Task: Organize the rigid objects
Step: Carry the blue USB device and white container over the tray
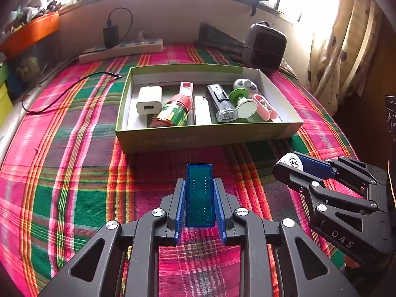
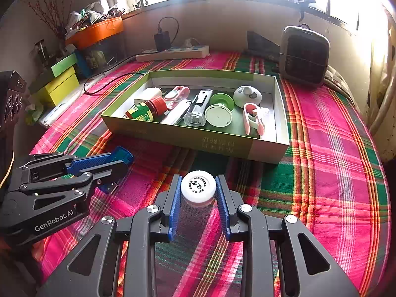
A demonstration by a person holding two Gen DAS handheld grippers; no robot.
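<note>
My left gripper (image 1: pixel 199 183) is shut on a translucent blue plastic block (image 1: pixel 199 193), held just above the plaid cloth in front of the box. My right gripper (image 2: pixel 198 185) is shut on a small bottle with a white printed cap (image 2: pixel 198 185). Each gripper shows in the other's view: the right gripper (image 1: pixel 287 165) with the white cap (image 1: pixel 293 162), and the left gripper (image 2: pixel 118 160) with the blue block (image 2: pixel 122 156). Beyond both lies an open green cardboard box (image 1: pixel 205 137) holding several items: a white charger (image 1: pixel 149 99), a red-capped green bottle (image 1: pixel 173 112), a black torch (image 1: pixel 221 102).
A plaid cloth (image 1: pixel 74 148) covers the surface. Behind the box sit a white power strip (image 1: pixel 123 49) with a black adapter, a loose black cable (image 1: pixel 61 91), and a dark heater (image 1: pixel 264 44). Coloured boxes (image 2: pixel 61 81) stand at the left, a curtain (image 1: pixel 346 49) at the right.
</note>
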